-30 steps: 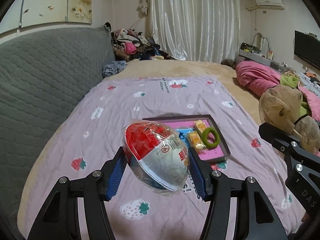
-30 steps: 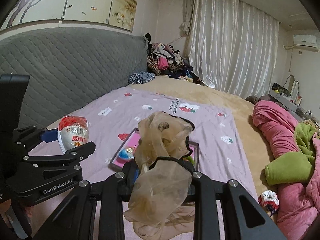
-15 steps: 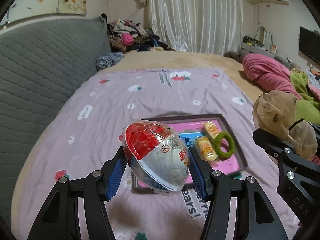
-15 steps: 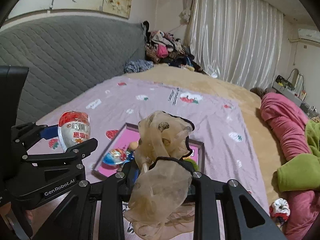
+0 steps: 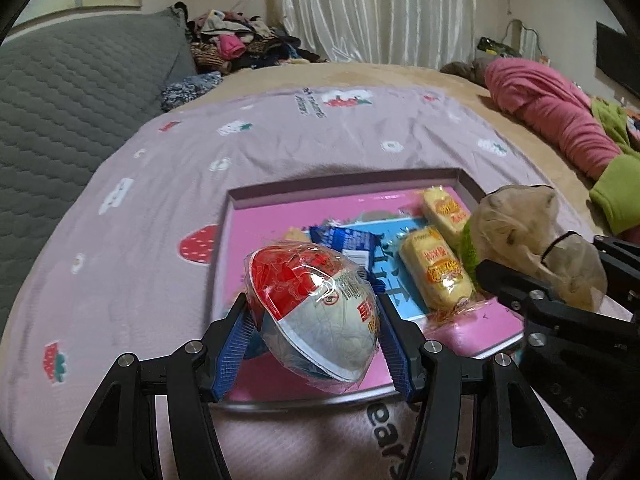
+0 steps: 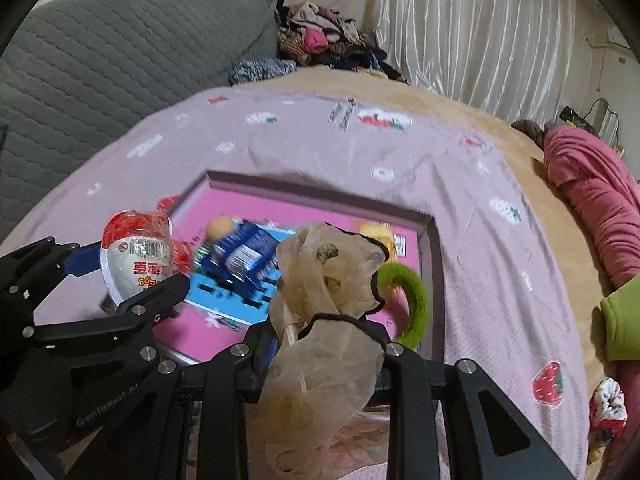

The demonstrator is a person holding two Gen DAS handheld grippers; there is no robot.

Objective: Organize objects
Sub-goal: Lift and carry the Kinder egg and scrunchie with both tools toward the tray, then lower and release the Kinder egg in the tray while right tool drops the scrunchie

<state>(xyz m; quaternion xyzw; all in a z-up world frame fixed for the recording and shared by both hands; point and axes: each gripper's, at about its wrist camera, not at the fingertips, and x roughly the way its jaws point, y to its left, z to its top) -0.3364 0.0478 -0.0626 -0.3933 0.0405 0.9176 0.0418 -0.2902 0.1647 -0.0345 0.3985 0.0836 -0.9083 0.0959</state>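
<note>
My left gripper (image 5: 316, 320) is shut on a red-and-white egg-shaped toy capsule (image 5: 312, 312) in clear wrap, held just above the near left part of a shallow pink tray (image 5: 340, 188). That capsule (image 6: 138, 256) also shows at the left of the right wrist view. My right gripper (image 6: 324, 344) is shut on a sheer beige fabric bundle with a black elastic band (image 6: 324, 320), hanging over the tray's near right part (image 6: 428, 264). In the tray lie a blue snack packet (image 5: 348, 244), two yellow wrapped cakes (image 5: 436, 272) and a green fuzzy ring (image 6: 412, 300).
The tray rests on a lilac strawberry-print blanket (image 5: 160, 240) on a bed. A grey quilted headboard (image 5: 72, 92) stands at left, a clothes heap (image 5: 236, 44) at the back, pink and green bedding (image 5: 560, 112) at right. A scrunchie (image 6: 608, 408) lies at the right edge.
Both grippers have come down and forward toward the tray, which now looms large beneath them. Each still holds its object; the jaws have not moved.
</note>
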